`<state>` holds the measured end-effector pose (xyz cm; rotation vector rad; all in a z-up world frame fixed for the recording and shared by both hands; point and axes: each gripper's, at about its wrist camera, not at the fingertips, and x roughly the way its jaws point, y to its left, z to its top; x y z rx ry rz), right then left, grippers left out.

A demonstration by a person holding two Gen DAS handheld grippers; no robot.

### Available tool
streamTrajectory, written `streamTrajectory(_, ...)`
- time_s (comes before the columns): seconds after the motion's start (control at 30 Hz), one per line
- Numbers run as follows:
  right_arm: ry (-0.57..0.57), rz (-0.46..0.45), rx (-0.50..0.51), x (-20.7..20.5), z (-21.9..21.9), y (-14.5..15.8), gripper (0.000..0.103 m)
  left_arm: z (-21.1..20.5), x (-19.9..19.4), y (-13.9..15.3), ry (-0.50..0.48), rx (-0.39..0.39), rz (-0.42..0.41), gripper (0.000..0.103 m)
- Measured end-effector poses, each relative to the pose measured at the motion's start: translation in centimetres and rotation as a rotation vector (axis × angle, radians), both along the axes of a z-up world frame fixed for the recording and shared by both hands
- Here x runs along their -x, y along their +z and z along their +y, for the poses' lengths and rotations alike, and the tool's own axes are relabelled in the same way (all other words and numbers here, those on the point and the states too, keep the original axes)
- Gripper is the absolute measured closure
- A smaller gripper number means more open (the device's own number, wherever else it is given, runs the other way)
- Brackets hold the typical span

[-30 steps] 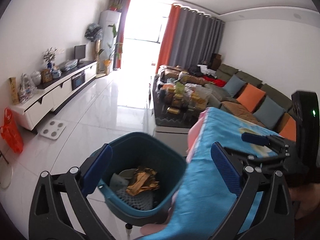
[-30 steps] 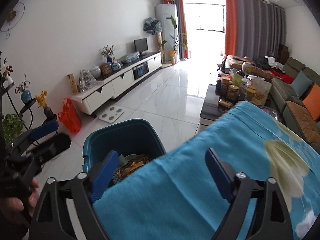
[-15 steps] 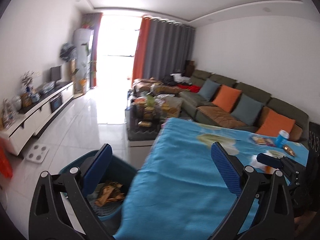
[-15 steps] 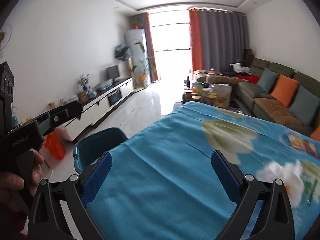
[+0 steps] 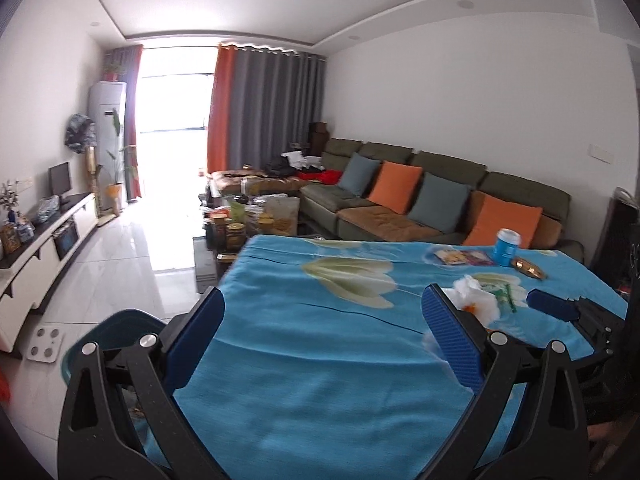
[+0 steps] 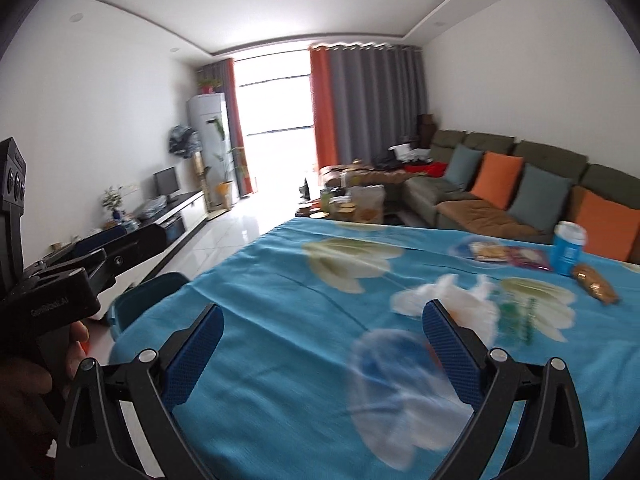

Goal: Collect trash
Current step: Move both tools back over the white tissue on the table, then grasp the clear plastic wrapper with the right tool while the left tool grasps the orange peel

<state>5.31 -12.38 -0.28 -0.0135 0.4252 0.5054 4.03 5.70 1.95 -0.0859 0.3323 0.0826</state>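
Left wrist view: left gripper (image 5: 324, 336), fingers spread wide, nothing held, over the blue tablecloth (image 5: 320, 360). Teal bin (image 5: 108, 332) below and outside the left finger, off the table edge. White tissue (image 5: 478, 300) just beyond the right finger; blue cup (image 5: 507, 247) and gold wrapper (image 5: 528, 268) farther ahead-right.

Right wrist view: right gripper (image 6: 324, 338), equally wide, empty. Tissue (image 6: 452, 300) touching the right fingertip line. Only here: a blurred clear wrapper (image 6: 396, 384) between the fingers.

Bare tablecloth (image 5: 320, 340) before tissue (image 5: 478, 300)
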Motion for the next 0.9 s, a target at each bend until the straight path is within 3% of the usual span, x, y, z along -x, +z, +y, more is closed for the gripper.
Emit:
streamTrajectory(0.43,-0.198,-0.001,-0.008,2.5,-6.2,-0.5,0.007,-4.1,0.2,-1.2,-0.175,-0.012,0.008,0.006)
streamTrajectory(0.9,-0.236,0.009,0.01,2.4,-7.2,-0.8,0.007,-4.3,-0.5,-1.4,-0.19,-0.004,0.033,0.006)
